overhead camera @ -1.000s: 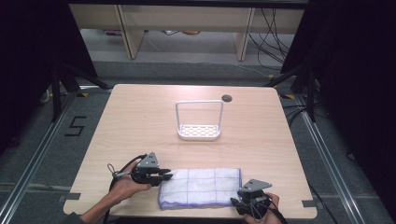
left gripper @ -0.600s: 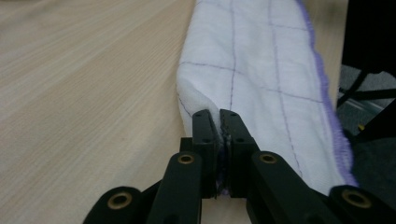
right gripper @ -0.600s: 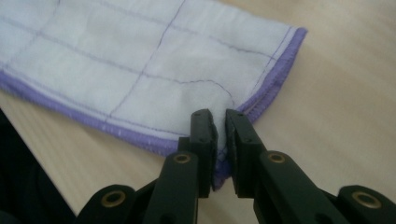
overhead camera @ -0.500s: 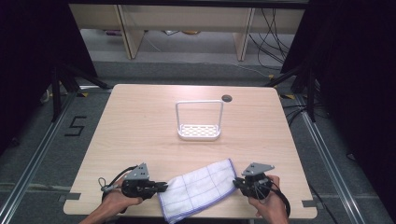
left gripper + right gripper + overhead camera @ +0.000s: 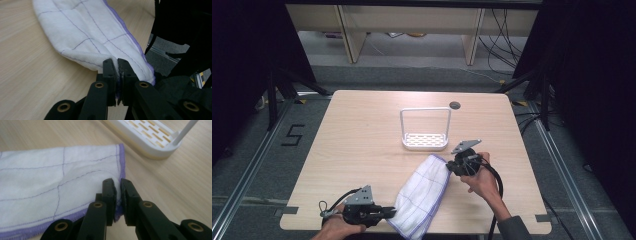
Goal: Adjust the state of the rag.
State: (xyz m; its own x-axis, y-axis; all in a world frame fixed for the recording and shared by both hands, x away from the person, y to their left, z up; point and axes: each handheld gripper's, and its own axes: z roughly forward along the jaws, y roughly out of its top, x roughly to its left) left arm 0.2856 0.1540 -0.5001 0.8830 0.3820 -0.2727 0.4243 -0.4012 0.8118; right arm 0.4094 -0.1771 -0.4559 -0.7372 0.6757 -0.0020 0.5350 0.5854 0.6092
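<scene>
**A:** You were standing there. How did the person have the cloth [image 5: 422,196] just then?

**B:** By two ends. The left gripper [image 5: 384,212] had its jaws pinched on the near end of it, at the front edge of the table [image 5: 357,135], and the right gripper [image 5: 451,165] was clamped on the far corner, up close to the white rack [image 5: 425,141]. In the right gripper view you could see the purple hem bunched between the two black jaws, which had only just been closing on it.

**A:** And the cloth itself?

**B:** White, soft-looking, stitched in a thin purple grid with a purple border [image 5: 121,160]. It ran slantwise across the front of the table between the two hands, folded over on itself, a bit puffed in the middle rather than flat. Its far end lay just beside the rack, not touching it as far as I could tell.

**A:** What would have made that step go well, in your view?

**B:** I'd say keeping both pinches firm on the hem, since each had only a small bite of fabric, and moving the two hands together so the cloth stayed lightly taut. The near end hung right at the table's edge, so I judged a slack grip there could have let it slide off
</scene>
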